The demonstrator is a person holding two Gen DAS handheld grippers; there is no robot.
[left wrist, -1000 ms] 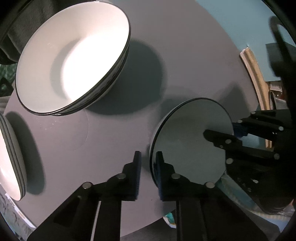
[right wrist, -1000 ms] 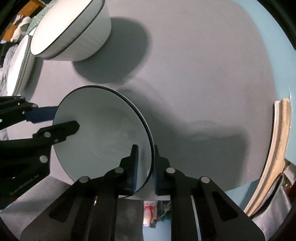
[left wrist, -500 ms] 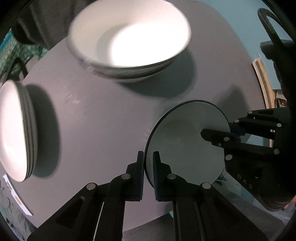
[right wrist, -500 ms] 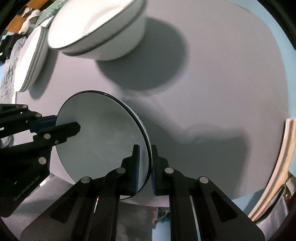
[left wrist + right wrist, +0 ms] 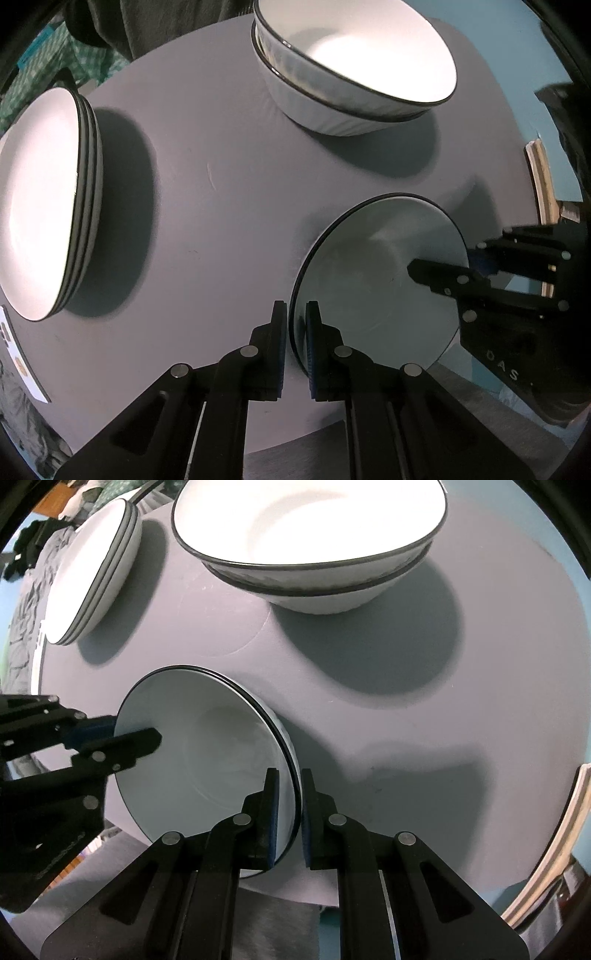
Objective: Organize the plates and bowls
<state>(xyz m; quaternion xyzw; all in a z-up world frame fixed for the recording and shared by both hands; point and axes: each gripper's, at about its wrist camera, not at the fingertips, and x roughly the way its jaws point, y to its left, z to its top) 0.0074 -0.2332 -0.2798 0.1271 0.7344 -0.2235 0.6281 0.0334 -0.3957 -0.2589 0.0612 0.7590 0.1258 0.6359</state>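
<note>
The left wrist view shows the left gripper [image 5: 295, 332] pinching the near rim of a small white bowl [image 5: 380, 280]. One finger is inside the bowl and one is outside, and both press on the thin dark edge. The right gripper [image 5: 443, 269] comes in from the right side and holds the other side of the same bowl in the same way. The bowl is between the two grippers, over the near edge of the round gray table [image 5: 221, 221]. I cannot tell if the bowl touches the table or hangs just above it.

Farther back on the table sits a stack of big white bowls [image 5: 354, 70] with dark rims. At the left sits a stack of white plates [image 5: 40, 199], also with dark rims. Both stacks are well apart from the small bowl.

In the right wrist view, the right gripper [image 5: 290, 808] is shut tight on the small bowl [image 5: 207, 753] at its near rim. The left gripper [image 5: 125, 734] holds the far rim on the left. The stack of big white bowls [image 5: 310, 535] is at the top, and the stack of white plates [image 5: 92, 568] is at the top left, on the gray table [image 5: 461, 701].
</note>
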